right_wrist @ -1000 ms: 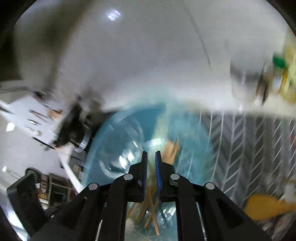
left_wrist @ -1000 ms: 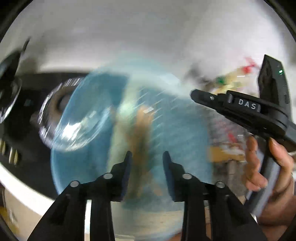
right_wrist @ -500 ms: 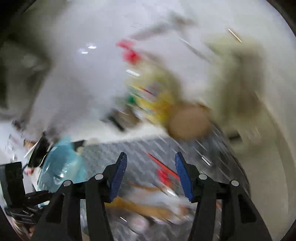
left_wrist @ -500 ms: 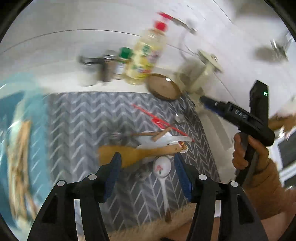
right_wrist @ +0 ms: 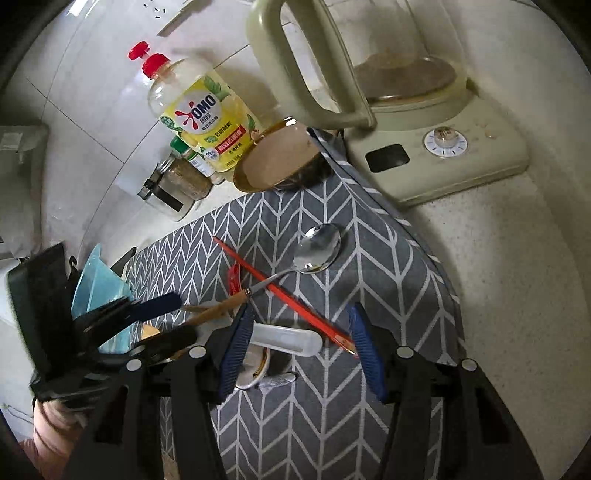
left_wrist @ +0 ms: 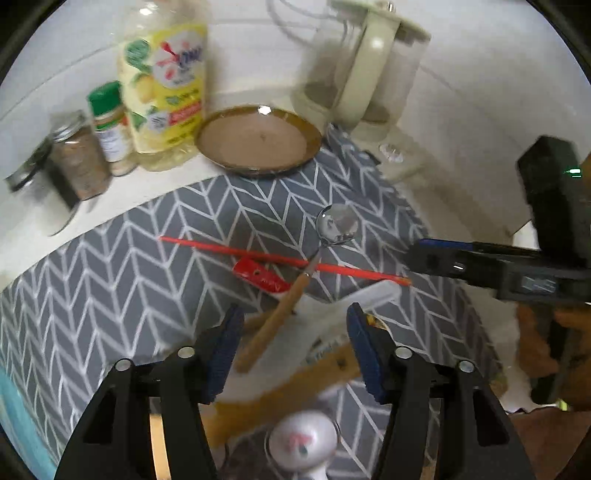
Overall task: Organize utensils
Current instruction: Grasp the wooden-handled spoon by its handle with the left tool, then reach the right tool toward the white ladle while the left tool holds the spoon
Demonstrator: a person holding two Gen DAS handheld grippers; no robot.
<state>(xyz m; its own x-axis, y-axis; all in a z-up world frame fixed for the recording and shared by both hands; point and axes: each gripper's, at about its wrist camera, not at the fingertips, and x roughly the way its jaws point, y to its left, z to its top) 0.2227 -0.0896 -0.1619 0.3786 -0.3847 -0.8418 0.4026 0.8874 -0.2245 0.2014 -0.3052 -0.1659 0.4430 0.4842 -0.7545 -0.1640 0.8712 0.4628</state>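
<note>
A pale speckled stone tabletop (right_wrist: 517, 266) is backed by a wall of large glossy white tiles (right_wrist: 96, 96), where a white socket (right_wrist: 159, 9) is mounted near the top. A grey chevron-patterned cloth (right_wrist: 314, 206) is spread over the tabletop, its far corner lapped against a cream kettle base (right_wrist: 461, 158). Soft highlights are thrown across the tiles.

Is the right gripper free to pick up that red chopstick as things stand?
Probably yes: the right gripper is open and empty, and the red chopstick lies on top, its near end beside one of the fingers.
</note>
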